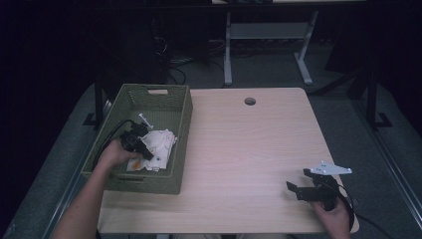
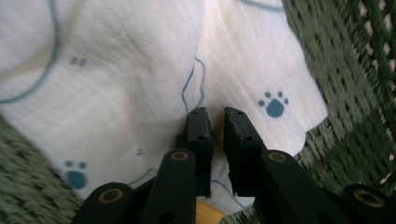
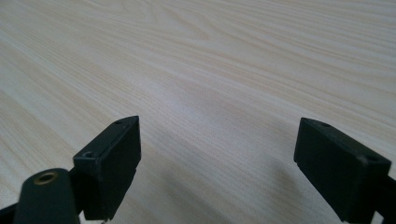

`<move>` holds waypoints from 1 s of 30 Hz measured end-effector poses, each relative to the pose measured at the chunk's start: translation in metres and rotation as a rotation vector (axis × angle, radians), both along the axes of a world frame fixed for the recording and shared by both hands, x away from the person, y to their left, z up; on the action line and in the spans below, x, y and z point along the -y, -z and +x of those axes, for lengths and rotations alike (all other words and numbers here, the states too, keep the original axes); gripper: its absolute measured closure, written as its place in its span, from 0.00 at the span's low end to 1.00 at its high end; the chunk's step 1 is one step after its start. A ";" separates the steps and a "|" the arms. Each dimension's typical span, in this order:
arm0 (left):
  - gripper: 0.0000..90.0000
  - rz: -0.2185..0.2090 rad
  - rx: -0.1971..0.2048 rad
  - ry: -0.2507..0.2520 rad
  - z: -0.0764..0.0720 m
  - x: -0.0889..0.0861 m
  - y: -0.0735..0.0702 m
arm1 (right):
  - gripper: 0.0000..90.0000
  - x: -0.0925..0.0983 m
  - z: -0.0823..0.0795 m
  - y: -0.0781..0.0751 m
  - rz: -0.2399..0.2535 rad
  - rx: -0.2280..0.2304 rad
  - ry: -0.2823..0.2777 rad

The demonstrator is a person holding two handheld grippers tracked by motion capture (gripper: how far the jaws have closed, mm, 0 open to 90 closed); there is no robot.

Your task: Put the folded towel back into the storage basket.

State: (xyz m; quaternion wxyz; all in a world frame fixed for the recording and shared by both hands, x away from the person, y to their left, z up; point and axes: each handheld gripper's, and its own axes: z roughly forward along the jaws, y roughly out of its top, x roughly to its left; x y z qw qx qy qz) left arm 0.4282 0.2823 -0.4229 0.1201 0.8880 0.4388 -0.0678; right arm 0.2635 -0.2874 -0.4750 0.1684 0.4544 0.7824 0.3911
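Under the black left gripper (image 2: 215,122) lies a white cloth (image 2: 116,93) printed with blue paw marks and thin blue lines, inside a green woven basket (image 1: 181,112). Beneath the black right gripper (image 3: 217,158), the table (image 3: 210,56) shows pale wood grain.

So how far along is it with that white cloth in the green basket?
Early on. The left gripper has its jaws nearly shut, pinching a fold of the white paw-print cloth, which lies inside the green basket. Lifting it out is left. The right gripper waits open over the bare table.
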 end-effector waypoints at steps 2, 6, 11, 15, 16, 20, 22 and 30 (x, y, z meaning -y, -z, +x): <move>0.89 -0.009 0.007 -0.007 0.000 -0.001 -0.002 | 0.16 0.000 0.000 0.000 0.000 0.000 0.000; 0.89 -0.072 0.015 -0.008 -0.002 -0.004 -0.011 | 0.16 0.000 0.000 0.000 0.000 0.003 -0.002; 0.89 -0.112 0.004 0.026 -0.006 0.002 -0.010 | 0.16 -0.001 0.000 0.000 -0.002 0.001 -0.006; 0.89 -0.034 -0.028 0.074 -0.009 0.011 0.002 | 0.16 -0.001 0.000 0.000 0.001 0.004 -0.007; 0.89 -0.033 -0.032 0.080 -0.009 0.012 0.002 | 0.16 -0.001 0.000 -0.001 0.003 0.003 -0.005; 0.87 -0.039 -0.051 0.089 -0.009 0.011 -0.002 | 0.16 -0.001 0.000 0.000 0.000 0.004 -0.010; 0.87 -0.035 -0.031 0.073 -0.008 0.007 -0.008 | 0.16 -0.001 0.000 0.000 0.002 0.005 -0.011; 0.89 0.078 -0.051 0.035 -0.004 -0.008 0.000 | 0.16 -0.001 0.002 0.000 0.002 0.004 -0.006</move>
